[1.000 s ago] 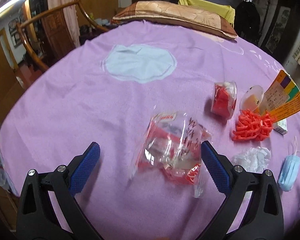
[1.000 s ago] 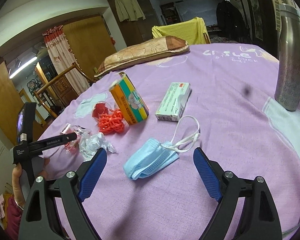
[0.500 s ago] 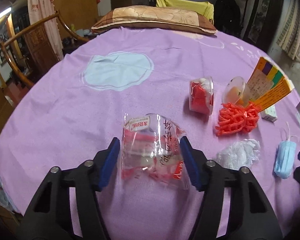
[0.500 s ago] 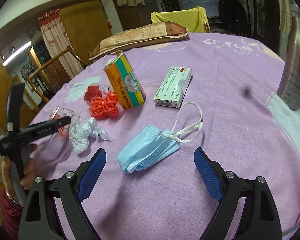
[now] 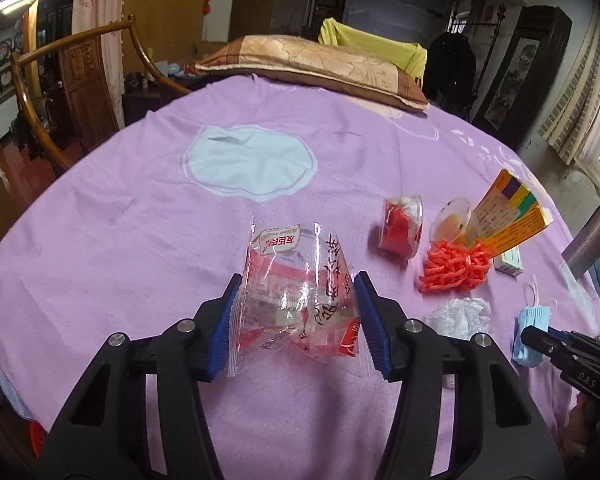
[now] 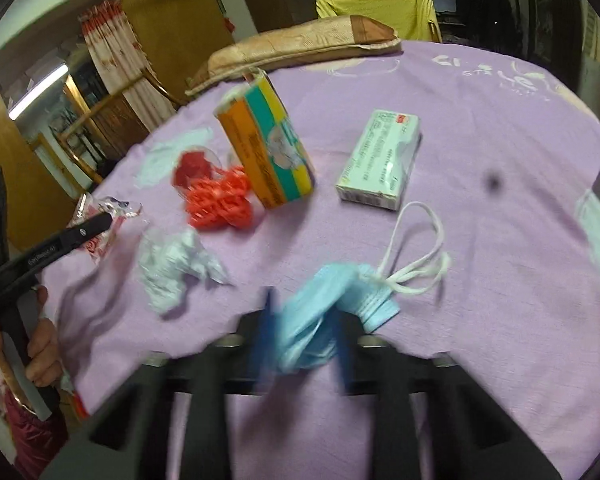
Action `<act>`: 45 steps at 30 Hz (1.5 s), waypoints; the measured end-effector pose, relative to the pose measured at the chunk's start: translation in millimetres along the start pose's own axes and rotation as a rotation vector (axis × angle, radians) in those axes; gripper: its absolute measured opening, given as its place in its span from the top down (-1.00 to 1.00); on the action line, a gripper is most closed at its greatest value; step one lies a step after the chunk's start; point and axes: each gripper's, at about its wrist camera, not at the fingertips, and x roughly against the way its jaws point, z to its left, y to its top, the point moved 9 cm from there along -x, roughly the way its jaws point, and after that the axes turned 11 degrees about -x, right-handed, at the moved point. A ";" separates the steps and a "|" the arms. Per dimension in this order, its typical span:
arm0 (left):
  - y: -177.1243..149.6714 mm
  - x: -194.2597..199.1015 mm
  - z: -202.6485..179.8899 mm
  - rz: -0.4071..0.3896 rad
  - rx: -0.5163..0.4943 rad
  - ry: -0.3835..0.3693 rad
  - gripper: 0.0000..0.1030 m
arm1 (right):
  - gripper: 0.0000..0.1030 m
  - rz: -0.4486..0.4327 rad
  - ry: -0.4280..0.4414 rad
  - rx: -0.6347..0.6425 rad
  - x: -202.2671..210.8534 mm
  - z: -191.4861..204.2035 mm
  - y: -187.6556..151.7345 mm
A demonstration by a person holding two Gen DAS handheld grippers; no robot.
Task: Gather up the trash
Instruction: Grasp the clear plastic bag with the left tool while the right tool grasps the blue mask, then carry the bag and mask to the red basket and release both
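A clear snack wrapper with red print (image 5: 296,300) lies on the purple tablecloth (image 5: 140,240). My left gripper (image 5: 298,280) has its jaws closing, and both blue pads press the wrapper's sides. In the right wrist view, which is blurred, a blue face mask (image 6: 340,284) is pinched between the fingers of my right gripper (image 6: 304,308), whose jaws are closing. The mask's white ear loops (image 6: 416,256) trail on the cloth. The left gripper (image 6: 88,228) also shows at that view's left edge, held by a person's hand (image 6: 40,344).
Crumpled white tissue (image 5: 458,314), orange-red plastic netting (image 5: 452,268), a clear cup with red scraps (image 5: 400,228) and a colourful carton (image 5: 508,216) lie to the right. A white-green box (image 6: 380,160) and a steel bottle (image 5: 592,236) stand beyond. A pillow (image 5: 312,64) lies at the far edge.
The left jaws came in from wide open onto the wrapper, and the hand rose a little. The right gripper moved forward over the mask and its jaws came together on it.
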 end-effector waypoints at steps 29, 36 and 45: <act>-56.6 146.2 95.3 -0.146 0.146 0.161 -0.07 | 0.80 -0.165 0.182 0.179 89.3 116.6 -29.2; -123.7 165.0 170.4 -0.102 0.267 0.248 -0.07 | 0.80 -0.110 0.220 0.272 74.7 178.6 -54.2; -234.4 157.4 244.0 0.056 0.410 0.356 -0.65 | 0.80 0.004 0.272 0.428 47.6 272.6 -106.1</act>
